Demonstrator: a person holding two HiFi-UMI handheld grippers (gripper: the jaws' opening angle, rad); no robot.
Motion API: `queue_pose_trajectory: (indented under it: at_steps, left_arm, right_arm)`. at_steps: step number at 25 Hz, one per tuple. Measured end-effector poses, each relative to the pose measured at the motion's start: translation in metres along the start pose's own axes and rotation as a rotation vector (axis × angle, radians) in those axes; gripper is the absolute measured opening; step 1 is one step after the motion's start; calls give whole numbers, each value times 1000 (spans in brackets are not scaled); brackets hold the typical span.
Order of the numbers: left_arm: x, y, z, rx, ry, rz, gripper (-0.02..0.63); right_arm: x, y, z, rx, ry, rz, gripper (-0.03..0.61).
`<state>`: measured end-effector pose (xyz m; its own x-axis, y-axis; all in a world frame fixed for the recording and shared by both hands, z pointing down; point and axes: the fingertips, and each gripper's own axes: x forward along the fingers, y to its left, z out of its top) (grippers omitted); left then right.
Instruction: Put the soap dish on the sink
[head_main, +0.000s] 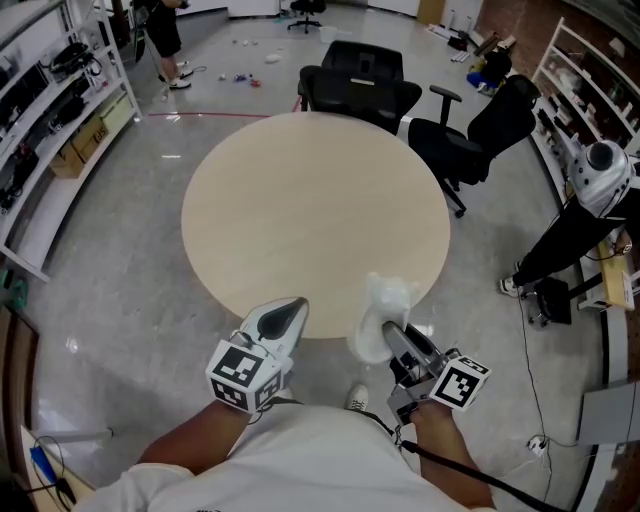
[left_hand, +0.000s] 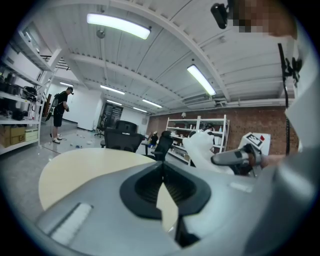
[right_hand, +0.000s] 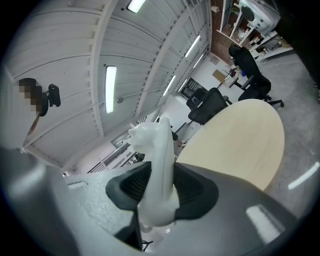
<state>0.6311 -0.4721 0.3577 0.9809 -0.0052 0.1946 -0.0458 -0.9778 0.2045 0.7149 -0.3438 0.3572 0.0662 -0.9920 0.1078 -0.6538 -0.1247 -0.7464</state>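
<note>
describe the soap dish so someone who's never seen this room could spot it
Find the round beige table in the middle of the room, then its near edge. There the right tongs clamp the soap dish. It is the only milky white plastic piece; the left tongs beside it hold nothing.

Looks like a lab or workshop. Round pale surface (head_main: 315, 220) on a polished grey floor (head_main: 120, 270); black office chairs (head_main: 360, 75) just behind it, metal shelving (head_main: 45, 110) loaded with gear and boxes to either side, brick wall (left_hand: 235, 120) and ceiling strip lights (left_hand: 118, 26) beyond.
</note>
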Motion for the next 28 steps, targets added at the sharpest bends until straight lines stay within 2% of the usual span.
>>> queue_pose_trajectory:
  at_steps: [8,13,23,28]
  left_arm:
    - [-26,28,2,13,-17,47,8]
    - [-51,48,1,10,-23,110,8]
    - [-96,80,-2,-33,-76,307,8]
    - [-121,82,-3,-56,-105,456,8]
  right_arm:
    - [31,16,-18,4,25,43,143]
    - [58,32,-32,-2,70,97,141]
    - [114,59,-55,-33,256,255,141]
    - [136,74,-58,-62,364,366,141]
